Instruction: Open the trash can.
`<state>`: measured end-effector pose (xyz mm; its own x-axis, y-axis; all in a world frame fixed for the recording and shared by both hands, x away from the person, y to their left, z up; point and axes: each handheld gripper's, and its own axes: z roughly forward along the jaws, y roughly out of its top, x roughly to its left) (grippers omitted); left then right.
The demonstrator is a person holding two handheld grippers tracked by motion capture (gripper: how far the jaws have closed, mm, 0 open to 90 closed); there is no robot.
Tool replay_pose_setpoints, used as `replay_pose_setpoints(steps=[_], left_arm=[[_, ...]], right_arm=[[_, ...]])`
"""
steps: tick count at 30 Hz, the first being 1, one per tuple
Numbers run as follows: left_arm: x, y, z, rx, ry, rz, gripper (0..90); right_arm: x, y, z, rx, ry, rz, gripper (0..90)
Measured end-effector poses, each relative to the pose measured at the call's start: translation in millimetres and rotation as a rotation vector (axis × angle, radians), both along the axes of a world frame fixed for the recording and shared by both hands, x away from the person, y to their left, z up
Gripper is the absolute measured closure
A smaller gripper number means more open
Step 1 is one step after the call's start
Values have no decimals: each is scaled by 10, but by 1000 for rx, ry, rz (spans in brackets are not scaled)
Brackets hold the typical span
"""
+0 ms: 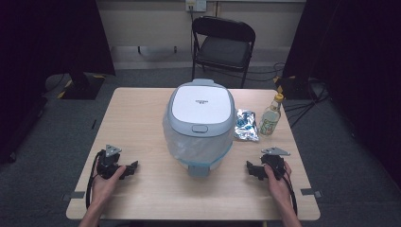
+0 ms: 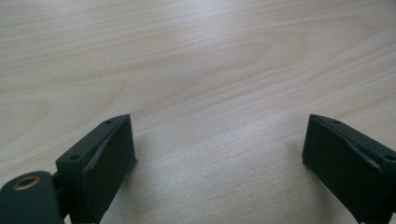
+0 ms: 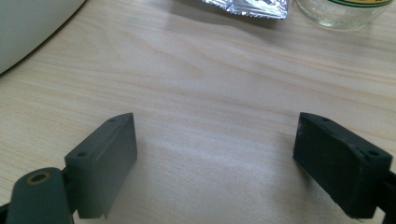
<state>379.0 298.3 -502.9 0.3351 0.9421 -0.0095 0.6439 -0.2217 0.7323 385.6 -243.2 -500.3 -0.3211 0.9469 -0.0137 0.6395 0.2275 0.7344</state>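
A white and grey rice cooker [image 1: 201, 124] with its lid down stands in the middle of the wooden table [image 1: 137, 118]. To its right lie a silver foil packet [image 1: 246, 125] and a small bottle with a yellow cap [image 1: 270, 116]. My left gripper [image 1: 134, 169] rests near the front left edge, held by a hand, its jaws wide apart over bare wood [image 2: 219, 149]. My right gripper [image 1: 250, 169] sits at the front right, open too, nothing between its fingers [image 3: 105, 163]. The right gripper view catches the cooker's edge [image 3: 28, 28], the packet [image 3: 247, 7] and the bottle's base [image 3: 341, 11].
A black folding chair [image 1: 223, 45] stands behind the table's far edge. Cables run across the floor at the right [image 1: 307, 94]. Dark curtains flank the scene on both sides. Open wood lies in front of the cooker between the two grippers.
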Motion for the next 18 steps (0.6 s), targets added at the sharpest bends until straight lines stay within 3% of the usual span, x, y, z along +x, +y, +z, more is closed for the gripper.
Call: replay_pose_setpoints(steps=[11,18], left_arm=[[-8,-1,0,-4,-2,4,94],[-40,27,23,-11,2,-2,158]], right_arm=[[-3,4,1,-1,-1,-5,126],[-29,12,26,-8,15,3,149]])
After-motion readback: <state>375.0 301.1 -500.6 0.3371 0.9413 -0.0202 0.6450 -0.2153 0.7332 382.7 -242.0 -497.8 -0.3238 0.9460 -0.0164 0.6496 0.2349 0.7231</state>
